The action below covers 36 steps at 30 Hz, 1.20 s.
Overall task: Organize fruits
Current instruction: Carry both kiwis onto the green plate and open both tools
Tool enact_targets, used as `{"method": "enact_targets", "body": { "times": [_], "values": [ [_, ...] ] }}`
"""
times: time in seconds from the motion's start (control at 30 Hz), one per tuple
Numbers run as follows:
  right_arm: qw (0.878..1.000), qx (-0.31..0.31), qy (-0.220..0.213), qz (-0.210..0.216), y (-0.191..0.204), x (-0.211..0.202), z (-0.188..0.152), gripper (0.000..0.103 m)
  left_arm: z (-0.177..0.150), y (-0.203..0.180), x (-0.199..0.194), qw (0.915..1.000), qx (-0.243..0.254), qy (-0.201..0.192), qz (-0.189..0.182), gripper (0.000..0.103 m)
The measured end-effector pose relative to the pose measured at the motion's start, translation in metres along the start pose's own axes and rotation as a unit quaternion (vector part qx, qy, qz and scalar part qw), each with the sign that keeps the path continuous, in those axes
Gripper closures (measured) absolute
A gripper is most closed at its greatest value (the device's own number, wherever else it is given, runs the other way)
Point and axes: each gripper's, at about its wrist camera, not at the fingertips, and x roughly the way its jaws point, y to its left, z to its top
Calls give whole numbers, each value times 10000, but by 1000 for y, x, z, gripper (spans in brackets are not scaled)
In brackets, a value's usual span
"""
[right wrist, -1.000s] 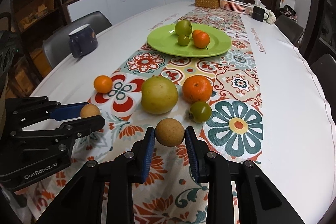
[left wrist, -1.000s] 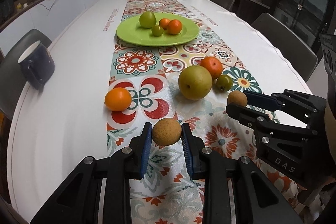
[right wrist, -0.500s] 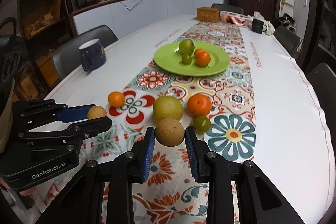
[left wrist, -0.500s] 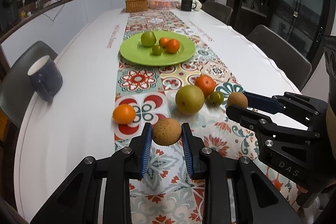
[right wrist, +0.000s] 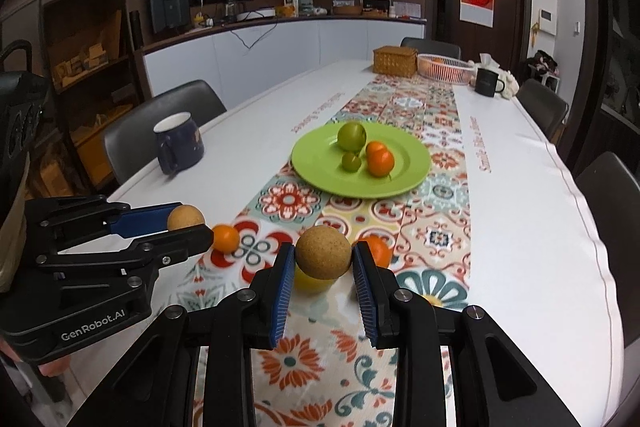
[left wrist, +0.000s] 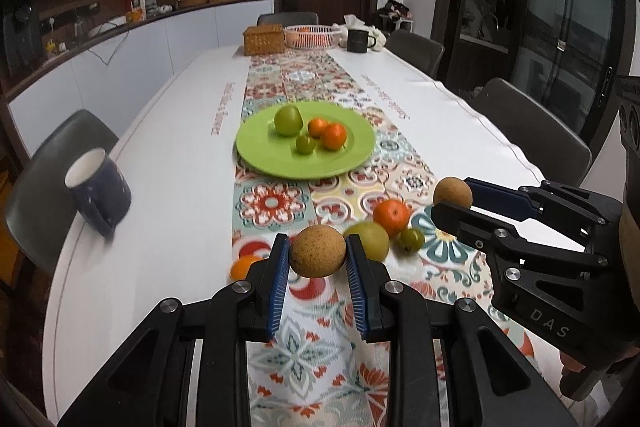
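Fruit sorting looks partly done: four pieces sit on the green plate (left wrist: 256,153) at frame centre, four more fruits wait on the runner (left wrist: 276,203) lower down, and the left gripper (left wrist: 317,259) and right gripper (right wrist: 323,259) each pinch a brown fruit (left wrist: 317,256).

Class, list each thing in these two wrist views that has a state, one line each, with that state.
Left gripper: shut on a brown fruit, off the table.
Right gripper: shut on another brown fruit, off the table.
Green plate: holds four fruits.
Blue mug: upright near the table edge.
Black mug: upright at the far end.
Woven box: closed.
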Motion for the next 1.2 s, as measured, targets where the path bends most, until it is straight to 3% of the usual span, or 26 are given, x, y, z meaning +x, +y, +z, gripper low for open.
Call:
{"method": "enact_targets", "body": {
  "times": [0.67,1.2],
  "values": [
    [9985,-181,-483,-199,-20,24,67,72,72,16,21,9982,219,-501,254,75],
    [9994,-82,-144,-295,-52,102,112,72,119,42,104,9995,202,-82,249,75]
  ]
}}
